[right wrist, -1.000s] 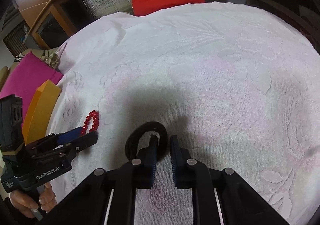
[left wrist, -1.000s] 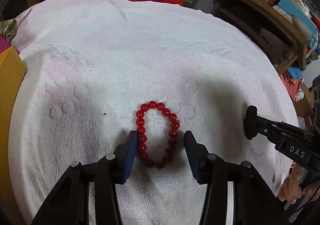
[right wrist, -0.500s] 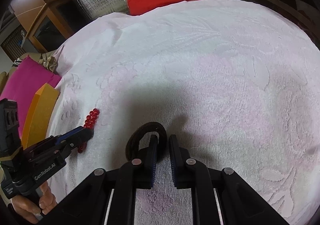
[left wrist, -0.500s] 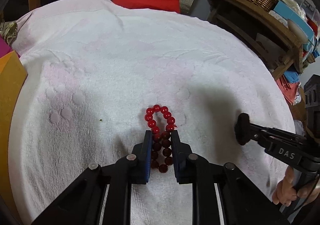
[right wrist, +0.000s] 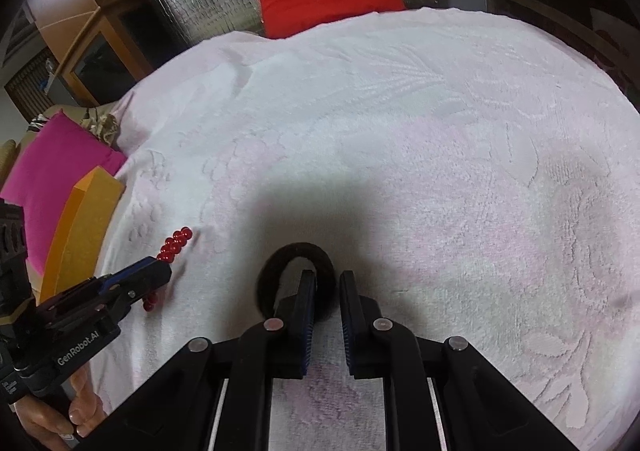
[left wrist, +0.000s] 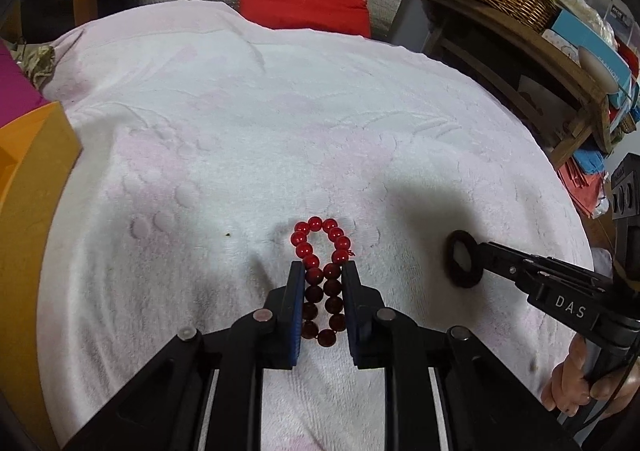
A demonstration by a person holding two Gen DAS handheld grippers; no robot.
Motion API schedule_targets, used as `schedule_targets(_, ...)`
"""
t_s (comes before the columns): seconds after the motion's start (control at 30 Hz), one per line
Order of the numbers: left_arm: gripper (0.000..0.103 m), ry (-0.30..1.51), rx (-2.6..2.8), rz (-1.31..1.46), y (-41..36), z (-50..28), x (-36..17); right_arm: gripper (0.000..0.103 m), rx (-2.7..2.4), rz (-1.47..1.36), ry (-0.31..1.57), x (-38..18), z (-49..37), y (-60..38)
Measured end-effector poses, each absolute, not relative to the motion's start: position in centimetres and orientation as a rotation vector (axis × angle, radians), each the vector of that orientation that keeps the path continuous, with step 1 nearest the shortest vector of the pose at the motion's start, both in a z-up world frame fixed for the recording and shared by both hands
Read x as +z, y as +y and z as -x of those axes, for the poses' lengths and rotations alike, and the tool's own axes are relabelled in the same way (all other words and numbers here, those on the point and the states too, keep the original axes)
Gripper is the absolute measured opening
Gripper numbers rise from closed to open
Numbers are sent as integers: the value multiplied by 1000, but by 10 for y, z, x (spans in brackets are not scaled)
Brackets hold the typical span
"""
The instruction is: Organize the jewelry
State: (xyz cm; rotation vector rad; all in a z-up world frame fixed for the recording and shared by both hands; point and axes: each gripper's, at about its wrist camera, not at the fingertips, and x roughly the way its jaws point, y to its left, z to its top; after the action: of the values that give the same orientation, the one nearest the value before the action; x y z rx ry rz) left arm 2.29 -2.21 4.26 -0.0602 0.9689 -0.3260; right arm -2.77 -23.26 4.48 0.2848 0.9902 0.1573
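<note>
Two pieces gripped: left claw [left wrist: 319, 278] pinches red bead bracelet [left wrist: 322, 271]; right claw [right wrist: 324, 287] clamps black ring [right wrist: 296, 277].
Remaining: neither piece stored yet.

Two black tools, angular linked arms, silver round screws at the pivots, blue pads lining the fingers. Left tool [left wrist: 320, 271] lettered "GenRobot.AI" in white along its side; right tool [right wrist: 327, 283] lettered "DAS". Bare hand [left wrist: 576, 379] below.
</note>
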Motion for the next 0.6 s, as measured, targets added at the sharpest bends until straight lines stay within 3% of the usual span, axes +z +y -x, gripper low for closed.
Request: schedule_targets(0.6, 19, 904, -205, 70, 12, 44, 61, 14, 276, -266, 900, 61, 55, -186)
